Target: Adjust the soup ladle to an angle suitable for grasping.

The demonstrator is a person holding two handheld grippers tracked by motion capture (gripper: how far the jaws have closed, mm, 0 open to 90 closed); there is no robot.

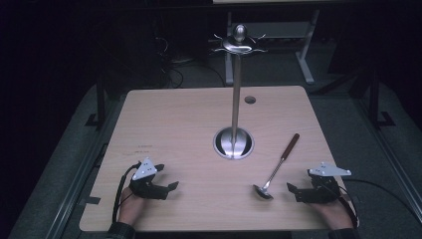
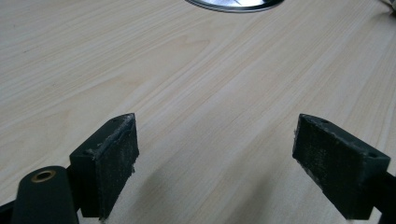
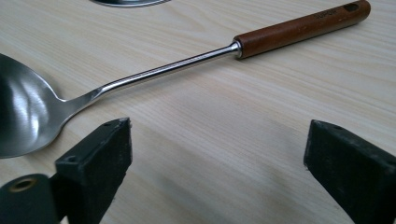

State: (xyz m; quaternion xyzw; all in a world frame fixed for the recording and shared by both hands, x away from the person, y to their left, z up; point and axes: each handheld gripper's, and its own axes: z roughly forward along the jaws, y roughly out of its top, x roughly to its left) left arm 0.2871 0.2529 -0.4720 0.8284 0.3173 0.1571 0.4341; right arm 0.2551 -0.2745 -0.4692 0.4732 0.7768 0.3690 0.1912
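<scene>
- The wooden handle (image 3: 301, 25) of the ladle (image 3: 140, 74) bears a short line of small stamped letters near its far end, just before the hanging hole; in the right gripper view the letters are too small and faint to make out.
- The table (image 1: 164, 124) carries a small dark mark on its left half in the high view, perhaps a line of print, too tiny to read.
- No other text, brand, number or sign can be read anywhere.
</scene>
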